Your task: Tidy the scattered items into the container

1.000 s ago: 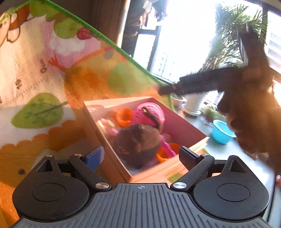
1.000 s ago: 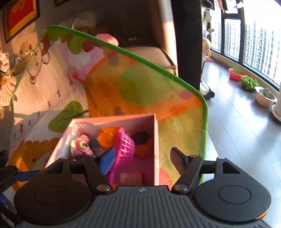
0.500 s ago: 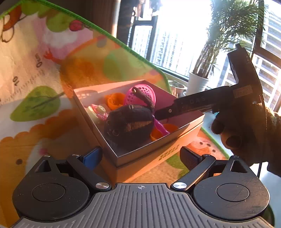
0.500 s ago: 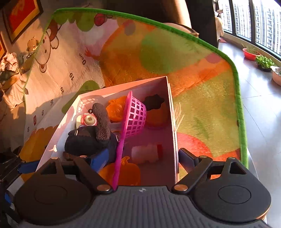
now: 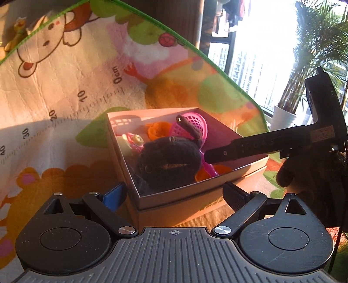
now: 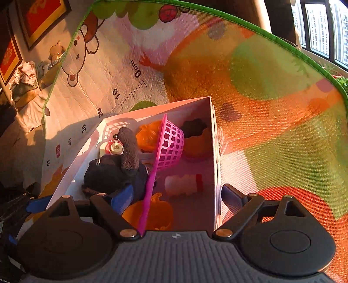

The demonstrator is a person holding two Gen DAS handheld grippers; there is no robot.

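An open pink cardboard box (image 5: 195,189) (image 6: 214,163) stands on the play mat. In it lie a black plush toy (image 5: 167,165) (image 6: 108,174), a pink mesh basket (image 5: 195,126) (image 6: 171,143), an orange pumpkin (image 6: 156,213), a white bottle (image 6: 182,185) and a toy camera (image 5: 132,141). My left gripper (image 5: 174,196) is open, low at the box's near corner. My right gripper (image 6: 177,197) hangs open over the box, pads touching nothing. One of its fingers (image 5: 250,147) reaches in over the rim from the right. A blue pad of the left gripper (image 6: 37,204) shows at the lower left.
The cartoon play mat (image 5: 65,104) (image 6: 271,76) with a green border spreads around the box. A hand (image 5: 315,174) holds the right gripper. A white plant pot (image 5: 282,118) stands by the bright window. Framed pictures (image 6: 39,19) and a clutter pile (image 6: 26,82) sit far left.
The right gripper's jaws widened and it came down closer over the box. The left view swung across the mat, and the box now sits more central and nearer.
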